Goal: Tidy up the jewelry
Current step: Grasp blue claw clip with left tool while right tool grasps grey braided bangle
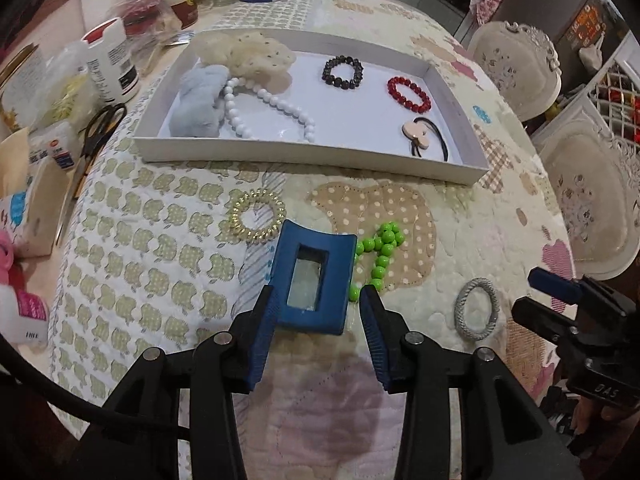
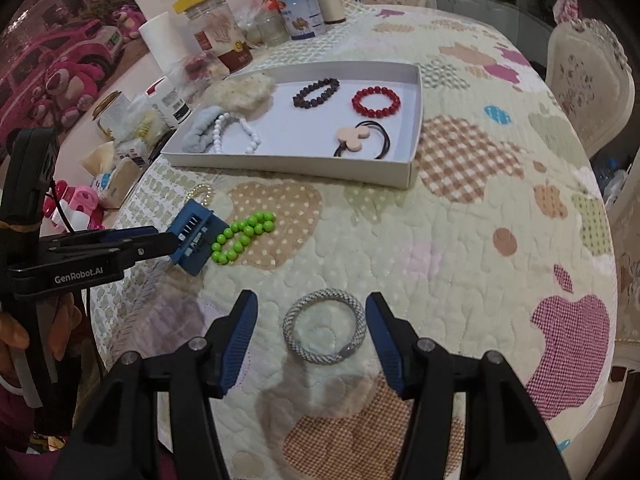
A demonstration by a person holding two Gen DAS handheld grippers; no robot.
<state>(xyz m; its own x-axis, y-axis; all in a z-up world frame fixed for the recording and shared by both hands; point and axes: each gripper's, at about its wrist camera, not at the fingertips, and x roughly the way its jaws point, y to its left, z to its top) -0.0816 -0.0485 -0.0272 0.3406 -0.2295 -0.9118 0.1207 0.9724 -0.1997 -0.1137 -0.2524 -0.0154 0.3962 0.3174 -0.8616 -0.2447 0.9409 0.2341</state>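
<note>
A blue hair claw clip (image 1: 312, 280) lies on the quilted table between the fingers of my left gripper (image 1: 318, 292). It leans on the left finger (image 1: 264, 320), and a gap separates it from the right one, so the jaws stand open. A green bead bracelet (image 1: 380, 248) and a gold spiral hair tie (image 1: 258, 216) lie just beyond. My right gripper (image 2: 311, 298) is open, its fingers straddling a grey braided ring (image 2: 324, 328) without touching it. The white tray (image 1: 304, 152) holds a red bracelet (image 1: 408, 94), a dark bracelet (image 1: 342, 72), white beads (image 1: 272, 108), scrunchies and a charm hair tie (image 1: 416, 138).
Scissors (image 1: 100, 128), bottles (image 1: 112, 60), jars (image 2: 216, 24) and packets crowd the table's left and far side. Ornate chairs (image 1: 516, 68) stand past the right edge. Quilt between tray and grippers carries only the loose pieces.
</note>
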